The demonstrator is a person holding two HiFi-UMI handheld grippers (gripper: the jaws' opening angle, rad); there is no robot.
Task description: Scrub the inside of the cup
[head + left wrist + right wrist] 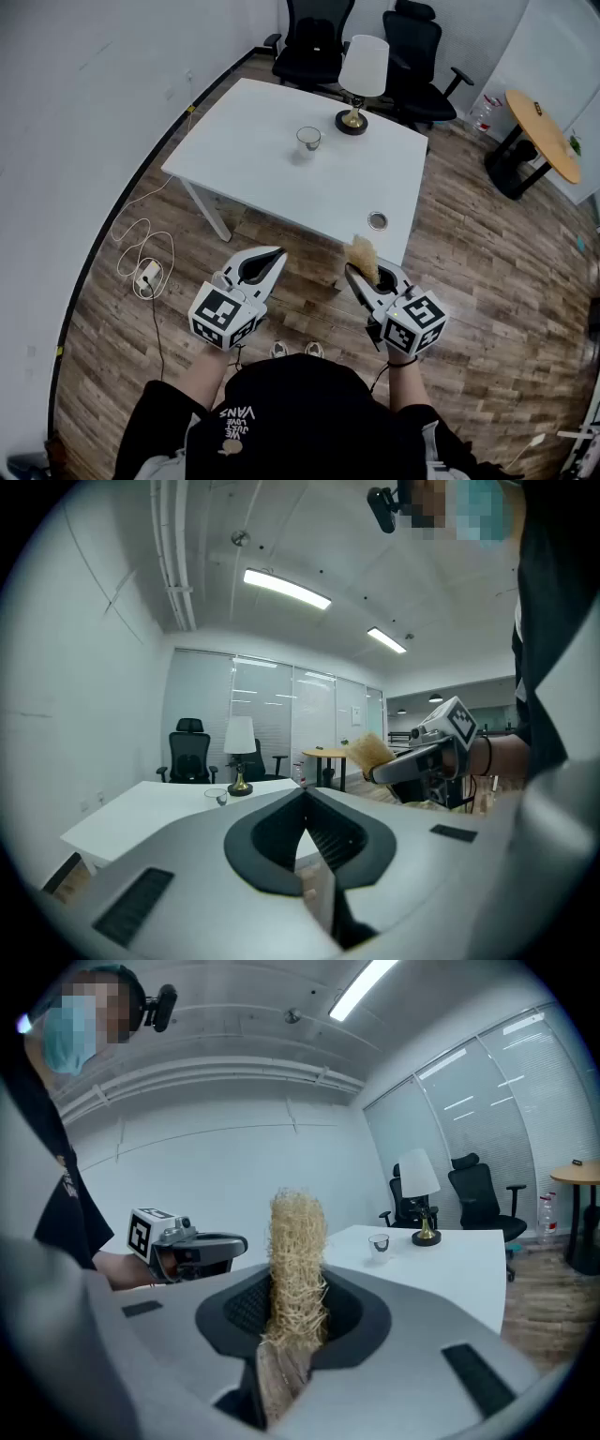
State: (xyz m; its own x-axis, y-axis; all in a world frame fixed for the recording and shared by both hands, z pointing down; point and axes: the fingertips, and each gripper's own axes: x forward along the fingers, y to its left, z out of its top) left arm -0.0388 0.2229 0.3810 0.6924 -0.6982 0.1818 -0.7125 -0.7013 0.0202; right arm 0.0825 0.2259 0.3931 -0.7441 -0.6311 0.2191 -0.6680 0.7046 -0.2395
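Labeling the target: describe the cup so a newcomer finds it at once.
Find the white table. Near its far edge stands a lamp; the cup is just left of it in the head view. It is clear glass, unlike the small round thing at the near right corner.

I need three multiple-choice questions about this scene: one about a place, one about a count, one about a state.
1. Where does the cup stand?
A) on the white table, near the lamp
B) on a shelf
C) in a sink

2. How many black chairs stand behind the table?
A) one
B) two
C) four

3. The right gripper is:
A) open, empty
B) shut on the scrubber
C) shut on the cup

Answers: 1 A, it stands on the tabletop; 2 B, two stand side by side; 3 B, the scrubber is clamped between its jaws.
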